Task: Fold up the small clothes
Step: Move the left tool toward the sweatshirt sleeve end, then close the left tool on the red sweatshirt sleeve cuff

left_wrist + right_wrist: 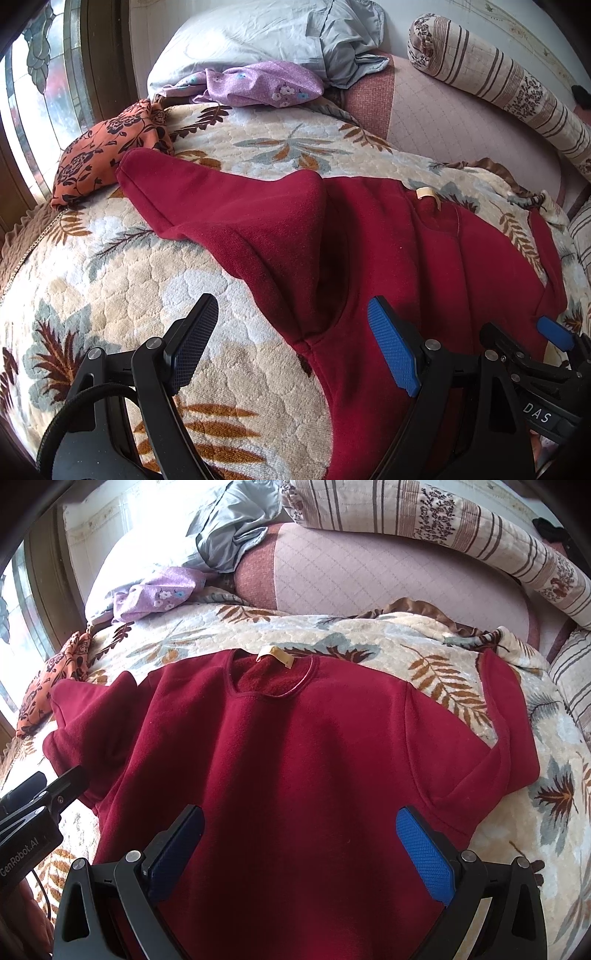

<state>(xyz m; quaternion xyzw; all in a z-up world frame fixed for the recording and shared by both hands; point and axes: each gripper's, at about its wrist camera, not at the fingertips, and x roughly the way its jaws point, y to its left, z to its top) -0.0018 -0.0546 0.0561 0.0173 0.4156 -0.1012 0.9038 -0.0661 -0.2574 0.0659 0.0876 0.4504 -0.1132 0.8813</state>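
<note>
A dark red fleece sweater (295, 760) lies spread front-up on the leaf-patterned blanket, neck with a cream label (275, 653) at the far side. It also shows in the left wrist view (332, 243), its left sleeve (207, 195) stretched out to the left. My left gripper (295, 343) is open and empty, over the sweater's left armpit seam and side edge. My right gripper (306, 845) is open and empty, above the sweater's lower body. The right gripper's blue pad (554, 328) shows at the right of the left wrist view.
An orange flowered cloth (107, 147) and a purple flowered cloth (258, 85) lie at the far left by a pale pillow (240, 37). A striped bolster (461, 535) lies along the back. The leaf-patterned blanket (535, 805) covers the bed; a window (33, 103) is at left.
</note>
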